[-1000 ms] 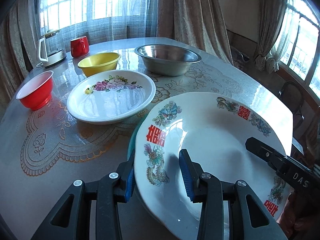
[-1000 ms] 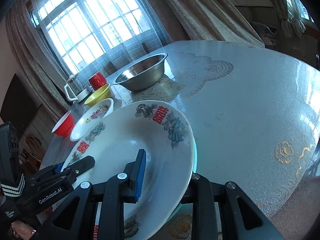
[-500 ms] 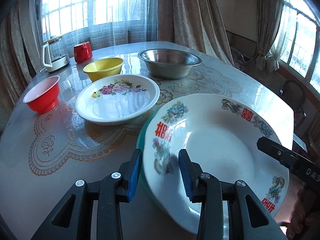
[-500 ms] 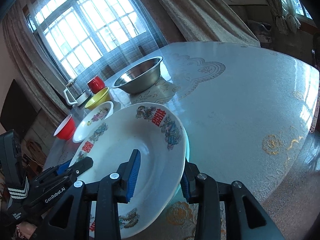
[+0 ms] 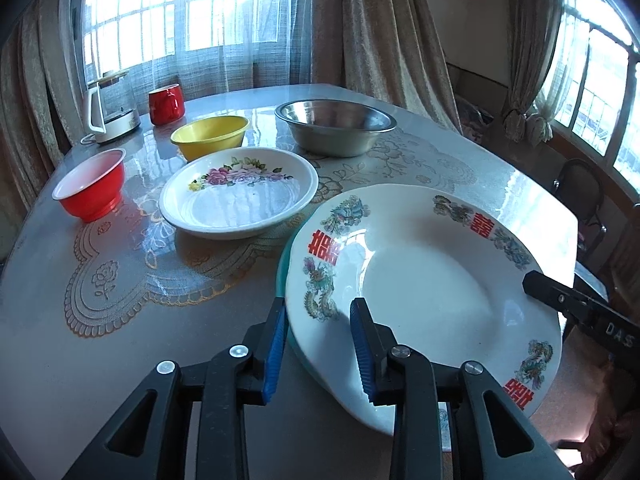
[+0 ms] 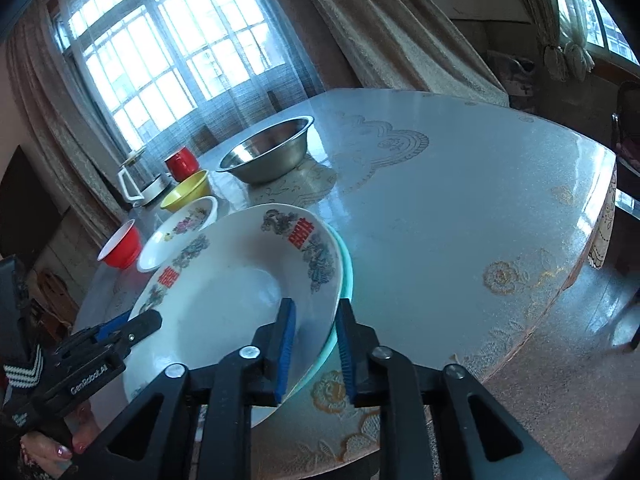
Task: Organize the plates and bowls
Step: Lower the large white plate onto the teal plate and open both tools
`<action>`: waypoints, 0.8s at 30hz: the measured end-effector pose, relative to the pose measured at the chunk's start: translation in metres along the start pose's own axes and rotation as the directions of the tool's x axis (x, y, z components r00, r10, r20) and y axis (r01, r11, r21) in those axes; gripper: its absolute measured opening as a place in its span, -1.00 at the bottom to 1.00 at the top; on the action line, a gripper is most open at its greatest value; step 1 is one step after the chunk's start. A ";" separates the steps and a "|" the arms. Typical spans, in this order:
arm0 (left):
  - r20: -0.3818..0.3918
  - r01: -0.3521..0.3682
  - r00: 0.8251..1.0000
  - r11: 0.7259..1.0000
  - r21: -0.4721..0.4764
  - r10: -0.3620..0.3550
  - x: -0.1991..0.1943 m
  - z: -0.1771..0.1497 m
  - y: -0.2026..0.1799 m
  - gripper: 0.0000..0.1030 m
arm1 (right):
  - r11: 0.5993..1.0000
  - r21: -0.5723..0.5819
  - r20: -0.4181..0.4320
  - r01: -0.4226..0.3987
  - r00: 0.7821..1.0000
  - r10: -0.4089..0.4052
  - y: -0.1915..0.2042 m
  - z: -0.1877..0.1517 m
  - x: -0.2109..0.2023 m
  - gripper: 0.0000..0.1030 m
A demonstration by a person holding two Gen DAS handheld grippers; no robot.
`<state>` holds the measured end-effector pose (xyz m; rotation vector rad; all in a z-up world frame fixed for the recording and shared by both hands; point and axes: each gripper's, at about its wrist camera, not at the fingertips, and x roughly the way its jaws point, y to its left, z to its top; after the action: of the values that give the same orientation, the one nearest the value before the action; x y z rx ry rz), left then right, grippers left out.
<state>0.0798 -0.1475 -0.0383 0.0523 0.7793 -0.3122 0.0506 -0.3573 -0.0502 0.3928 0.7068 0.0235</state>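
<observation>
Left gripper [image 5: 318, 344] stands with its blue pads either side of the near rim of the dragon plate [image 5: 424, 292], jaws spread and no pad seen pressing the rim; right gripper [image 6: 314, 350] straddles the opposite rim the same way, also spread with a visible gap. The dragon plate sits on a teal plate [image 6: 346, 280], of which only a thin edge shows, at the near edge of the table [image 6: 460, 216]. Beyond the dragon plate lies the floral plate [image 5: 240, 196], close but apart; further beyond it stand the yellow bowl [image 5: 210, 136], steel bowl [image 5: 336, 126] and red bowl [image 5: 90, 184]. Risk noted: the dragon plate appears to lie off-centre on the teal plate, so a stray pad contact could tip or slide it. Risk noted: the stack lies near the table edge on a glossy cover, and a push toward the person could carry it over. Risk noted: should either gripper close here, it may catch both rims or only one, and a lift would drag the teal plate or let glazed ware slip. Risk noted: a sideways sweep away from the stack could strike the floral plate
</observation>
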 end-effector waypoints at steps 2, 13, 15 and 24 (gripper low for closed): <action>-0.002 -0.006 1.000 1.000 -0.002 0.006 0.002 0.003 0.001 -0.38 | 1.000 0.015 0.003 -0.004 1.000 0.004 -0.001 0.002 0.004 -0.65; 0.004 -0.002 1.000 0.999 -0.044 0.002 0.000 0.006 0.015 0.01 | 1.000 -0.010 -0.011 0.014 1.000 -0.014 0.010 0.003 0.010 -0.38; 0.017 -0.011 1.000 0.998 -0.065 0.012 -0.006 0.005 0.024 0.19 | 0.999 -0.008 -0.006 0.033 0.999 -0.033 0.012 0.002 0.009 -0.32; 0.063 -0.047 0.996 0.974 -0.222 0.063 -0.022 0.006 0.082 0.78 | 0.976 -0.029 0.130 0.216 0.969 -0.211 0.021 0.013 -0.017 -0.23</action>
<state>0.0932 -0.0643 -0.0243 -0.1449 0.7379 -0.1727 0.0483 -0.3446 -0.0232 0.2725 0.6198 -0.1883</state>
